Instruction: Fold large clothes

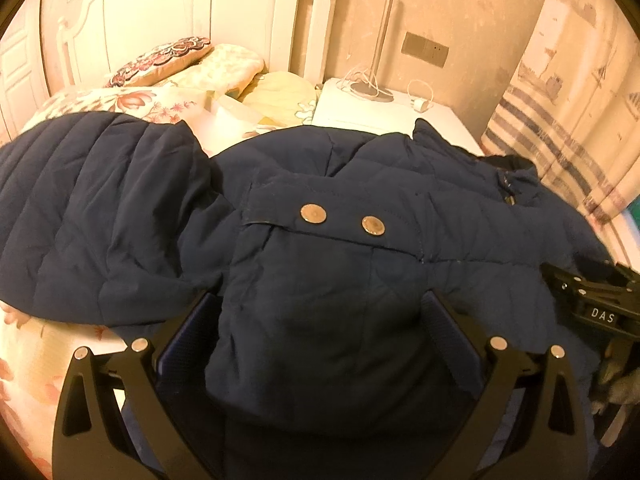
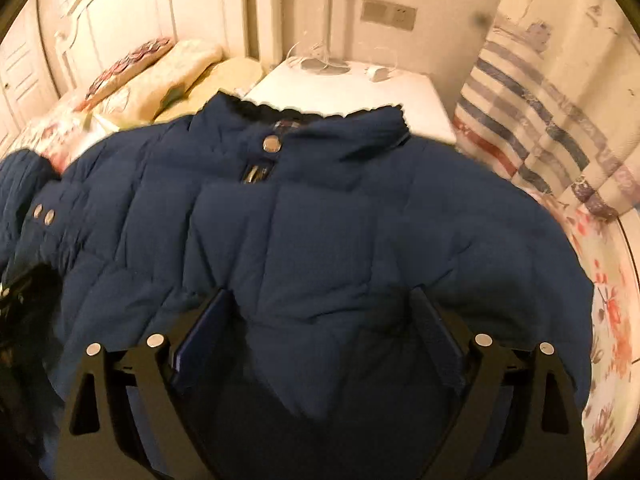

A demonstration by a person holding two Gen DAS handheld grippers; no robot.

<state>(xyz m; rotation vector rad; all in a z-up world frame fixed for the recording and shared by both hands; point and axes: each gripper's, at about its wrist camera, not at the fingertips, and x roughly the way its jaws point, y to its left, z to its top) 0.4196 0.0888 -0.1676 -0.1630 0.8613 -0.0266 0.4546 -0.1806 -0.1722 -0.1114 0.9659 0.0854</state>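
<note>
Navy quilted jacket spread over floral bed, collar toward white nightstand, one sleeve flopped out to the left in the left wrist view. Pocket flap with two metal snaps just ahead of left gripper. Left jaws wide, padded fabric bulging up between them; cannot tell if pads pinch it. Right gripper over jacket below collar snap and zipper pull, jaws spread wide, fabric mounded between, pads not seen pressing. Right gripper also visible at right edge of left view, on jacket edge. Pillows by white headboard. Lamp base and cables on nightstand. Striped curtain at right.
</note>
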